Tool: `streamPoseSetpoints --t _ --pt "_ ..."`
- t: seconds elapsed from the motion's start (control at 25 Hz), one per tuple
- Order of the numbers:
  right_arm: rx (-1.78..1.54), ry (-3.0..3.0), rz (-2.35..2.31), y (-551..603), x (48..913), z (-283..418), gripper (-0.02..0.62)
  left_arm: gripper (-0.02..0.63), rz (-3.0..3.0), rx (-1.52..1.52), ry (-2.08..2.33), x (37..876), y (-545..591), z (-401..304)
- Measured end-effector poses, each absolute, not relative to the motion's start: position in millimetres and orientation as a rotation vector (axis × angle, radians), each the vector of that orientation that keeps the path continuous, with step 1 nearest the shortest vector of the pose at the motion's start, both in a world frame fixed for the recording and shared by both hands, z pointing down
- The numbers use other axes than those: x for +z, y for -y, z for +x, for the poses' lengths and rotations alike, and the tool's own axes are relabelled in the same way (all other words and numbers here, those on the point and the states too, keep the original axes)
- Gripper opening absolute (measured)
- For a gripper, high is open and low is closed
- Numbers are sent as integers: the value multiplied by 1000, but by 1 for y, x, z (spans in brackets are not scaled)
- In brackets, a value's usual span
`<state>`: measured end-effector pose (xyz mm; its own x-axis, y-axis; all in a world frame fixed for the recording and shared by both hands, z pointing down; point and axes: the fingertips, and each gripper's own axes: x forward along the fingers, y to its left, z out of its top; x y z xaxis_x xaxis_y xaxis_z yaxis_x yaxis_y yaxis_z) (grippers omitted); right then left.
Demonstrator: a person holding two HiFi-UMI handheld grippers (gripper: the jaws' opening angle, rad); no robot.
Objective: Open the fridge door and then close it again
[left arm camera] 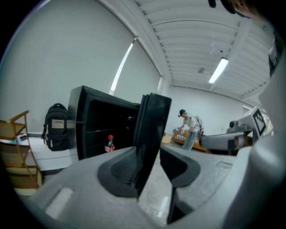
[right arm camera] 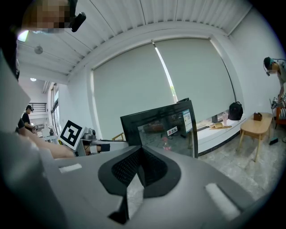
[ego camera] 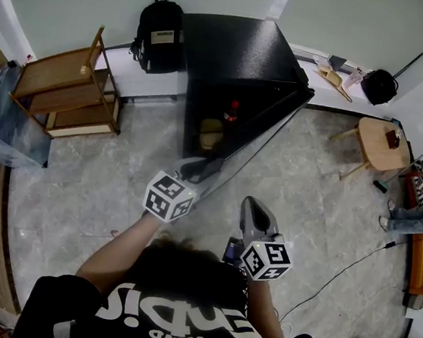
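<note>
Straddling the fridge door (left arm camera: 154, 120) edge, left gripper (left arm camera: 149, 156) jaws stand apart, not clamping; right gripper (right arm camera: 142, 157) jaws closed, empty.

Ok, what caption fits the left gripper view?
Left gripper straddles the open black fridge door, jaws apart; red-capped bottle inside.

black fridge (ego camera: 234, 48), door (ego camera: 269, 124) wide open

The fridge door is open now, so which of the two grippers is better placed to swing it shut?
Left. The left gripper has the edge of the fridge door between its open jaws. The right gripper hangs back, jaws shut, clear of the door.
</note>
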<state>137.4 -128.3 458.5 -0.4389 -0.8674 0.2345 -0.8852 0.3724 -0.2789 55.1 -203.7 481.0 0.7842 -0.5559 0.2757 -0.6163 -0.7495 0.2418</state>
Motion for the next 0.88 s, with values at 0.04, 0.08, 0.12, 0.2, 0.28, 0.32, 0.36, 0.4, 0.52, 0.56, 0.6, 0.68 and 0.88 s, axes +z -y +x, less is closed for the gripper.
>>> streamPoseSetpoints --t 0.04,0.08,0.12,0.2,0.28,0.32,0.36,0.4,0.52,0.56,0.6,0.68,0.88 --pt "569 2562 1637 129 458 137 -3 164 2655 266 898 481 203 56" --pt "569 2562 1637 129 458 137 -3 164 2654 264 896 480 203 56" --pt "570 2562 1637 130 458 137 -3 164 2653 262 894 480 202 56" --pt "572 2562 1638 130 458 137 -3 164 2652 261 892 480 202 57" --pt "572 2563 1638 131 458 137 -3 164 2650 261 893 480 201 57" --pt "572 2563 1638 130 458 137 -3 164 2650 260 895 480 200 58" --pt "572 2564 1638 130 458 138 -3 164 2650 260 897 480 200 58" --pt "572 2563 1638 130 459 138 -2 164 2649 259 898 480 200 58" --pt "577 2562 1638 130 460 138 -3 164 2648 257 898 481 200 58" --pt "578 2562 1639 131 460 138 -3 164 2648 257 898 481 201 58" --pt "579 2561 1639 132 460 138 -3 164 2648 258 900 480 201 58" --pt "579 2562 1638 132 459 138 -3 164 2651 263 908 480 201 57" --pt "576 2567 1631 132 461 137 -3 166 2653 266 940 482 204 54"
